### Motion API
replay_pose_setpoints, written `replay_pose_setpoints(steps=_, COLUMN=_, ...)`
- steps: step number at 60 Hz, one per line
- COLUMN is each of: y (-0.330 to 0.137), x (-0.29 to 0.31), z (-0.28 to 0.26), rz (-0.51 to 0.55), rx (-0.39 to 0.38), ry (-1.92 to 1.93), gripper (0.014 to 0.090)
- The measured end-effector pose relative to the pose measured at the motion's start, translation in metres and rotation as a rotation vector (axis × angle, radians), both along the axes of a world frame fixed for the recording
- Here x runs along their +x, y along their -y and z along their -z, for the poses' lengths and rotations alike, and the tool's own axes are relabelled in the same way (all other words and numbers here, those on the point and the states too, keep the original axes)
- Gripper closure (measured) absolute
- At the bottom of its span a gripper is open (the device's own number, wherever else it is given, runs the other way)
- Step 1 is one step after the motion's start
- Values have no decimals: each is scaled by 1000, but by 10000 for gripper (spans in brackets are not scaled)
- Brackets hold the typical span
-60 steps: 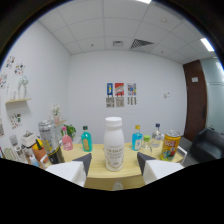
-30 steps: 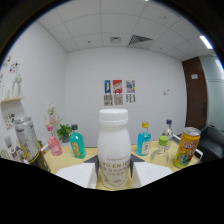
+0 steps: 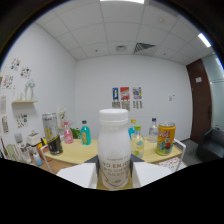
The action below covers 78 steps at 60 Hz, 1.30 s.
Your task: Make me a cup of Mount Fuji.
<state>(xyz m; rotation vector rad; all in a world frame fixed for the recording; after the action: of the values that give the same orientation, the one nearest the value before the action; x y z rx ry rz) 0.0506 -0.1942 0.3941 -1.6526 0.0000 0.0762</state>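
A white milk-drink bottle point(image 3: 114, 150) with a white cap and green lettering stands upright between my gripper's point(image 3: 115, 172) two white fingers point(image 3: 77, 175). Both fingers lie against its sides, so the gripper is shut on it. The bottle's base is hidden below the fingers. Beyond it, a wooden table point(image 3: 75, 152) carries other drinks: a yellow-and-red can point(image 3: 166, 139), a tall silver can point(image 3: 50, 131), a teal bottle point(image 3: 85, 135), a pink bottle point(image 3: 67, 134), a blue bottle point(image 3: 132, 131) partly behind the white one and a clear bottle point(image 3: 153, 131).
A white chair point(image 3: 177, 150) stands by the table near the yellow can. One side wall holds a shelf point(image 3: 25, 100) and pinned pictures; posters point(image 3: 125, 95) hang on the far wall. A dark door point(image 3: 202, 105) is on the other side.
The gripper closed in on the white bottle until it stood between the fingers. Since then the bottle keeps its size and place while the table's drinks have drawn toward the middle.
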Motion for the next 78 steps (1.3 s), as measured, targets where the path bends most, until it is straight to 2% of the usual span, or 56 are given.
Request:
replay_pose_setpoints(steps=19, y=37, x=66, z=212, rz=80, rx=-261, ry=5, gripper=572)
replay_pose_setpoints(steps=27, y=40, x=80, z=265, rz=103, rx=-342, ry=34, gripper=570)
replay_pose_setpoints(steps=40, y=35, x=95, z=282, rz=58, rx=-381, ry=427, gripper=572)
replay_pose_setpoints(steps=67, y=16, x=82, z=260, rz=-192, rx=-306, ry=1495, gripper=574)
replay_pose_setpoints(steps=78, y=11, x=78, z=262, rz=-272, rx=-301, ry=1873, gripper=570)
